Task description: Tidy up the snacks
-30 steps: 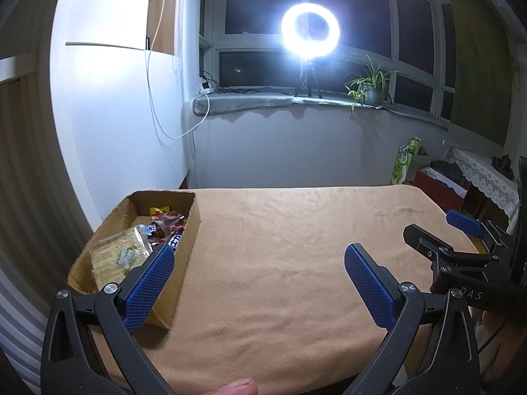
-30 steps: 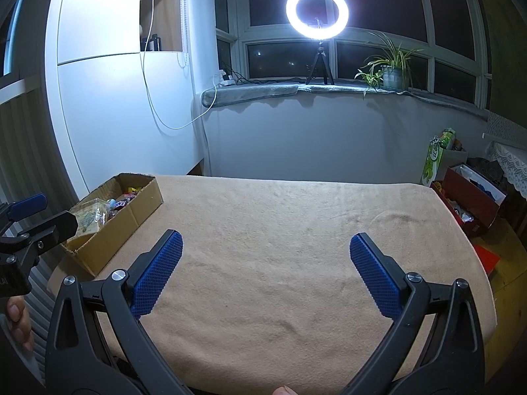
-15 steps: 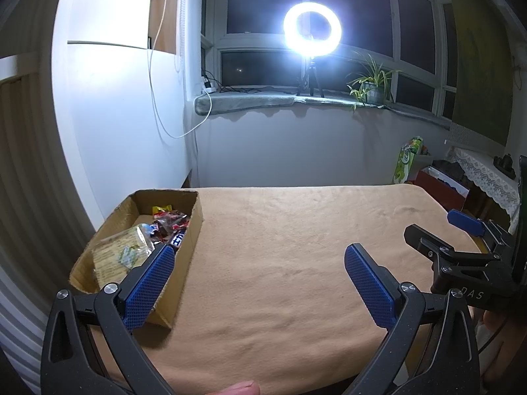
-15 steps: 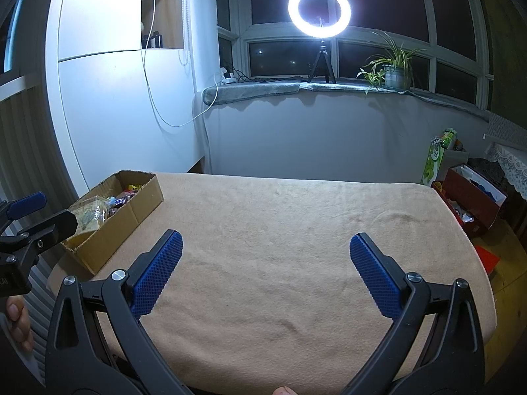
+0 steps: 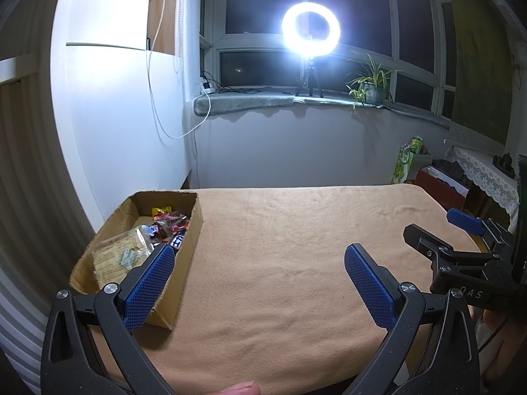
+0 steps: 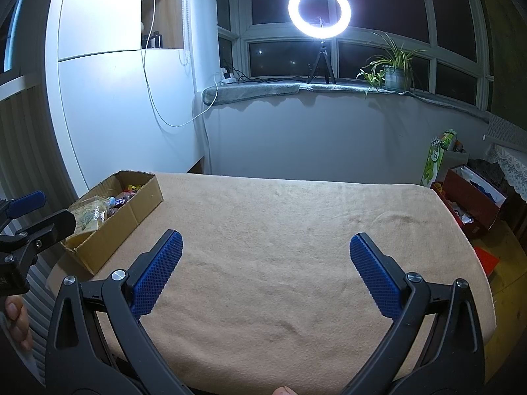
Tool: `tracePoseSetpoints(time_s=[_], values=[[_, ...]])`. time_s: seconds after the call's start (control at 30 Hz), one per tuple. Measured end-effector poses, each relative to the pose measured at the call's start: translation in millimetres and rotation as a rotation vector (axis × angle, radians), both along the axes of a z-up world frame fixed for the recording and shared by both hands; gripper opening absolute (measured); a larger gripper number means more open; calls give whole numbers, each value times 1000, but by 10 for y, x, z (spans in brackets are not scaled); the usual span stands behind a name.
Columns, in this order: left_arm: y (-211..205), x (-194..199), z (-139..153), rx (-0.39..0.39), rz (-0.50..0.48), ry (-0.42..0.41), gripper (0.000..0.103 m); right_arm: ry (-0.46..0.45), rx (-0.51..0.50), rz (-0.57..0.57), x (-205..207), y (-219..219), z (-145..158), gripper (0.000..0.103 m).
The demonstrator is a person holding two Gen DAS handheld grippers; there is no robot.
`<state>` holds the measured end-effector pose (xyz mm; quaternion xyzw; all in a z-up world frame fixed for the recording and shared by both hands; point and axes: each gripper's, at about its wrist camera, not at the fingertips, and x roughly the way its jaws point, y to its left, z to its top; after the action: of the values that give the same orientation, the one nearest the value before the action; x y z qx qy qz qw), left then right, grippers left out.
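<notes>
Both claws gape wide and empty over the tan-covered tabletop point(image 6: 296, 223): left claw point(image 5: 260, 263), right claw point(image 6: 266, 250). Snacks point(image 5: 164, 227) lie in the cardboard box point(image 5: 189, 247) at the tabletop's left edge, partly hidden by the left claw's blue pad; their labels are too small to read.

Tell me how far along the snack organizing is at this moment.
Looks finished or nearly so: the snacks visible all sit inside the cardboard box at the table's left edge, and no packet lies on the tan cloth. Nothing is in hand; the left gripper and right gripper are both open and empty. No leftover step is visible.
</notes>
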<state>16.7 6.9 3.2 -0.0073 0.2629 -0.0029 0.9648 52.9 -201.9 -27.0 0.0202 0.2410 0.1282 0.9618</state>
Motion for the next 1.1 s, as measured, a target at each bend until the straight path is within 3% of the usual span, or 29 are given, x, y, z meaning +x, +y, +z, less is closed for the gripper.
tracePoseSetpoints(time_s=[1.1], values=[[18, 8, -1, 2, -4, 1, 103, 9, -3, 10, 26, -47, -42, 103]])
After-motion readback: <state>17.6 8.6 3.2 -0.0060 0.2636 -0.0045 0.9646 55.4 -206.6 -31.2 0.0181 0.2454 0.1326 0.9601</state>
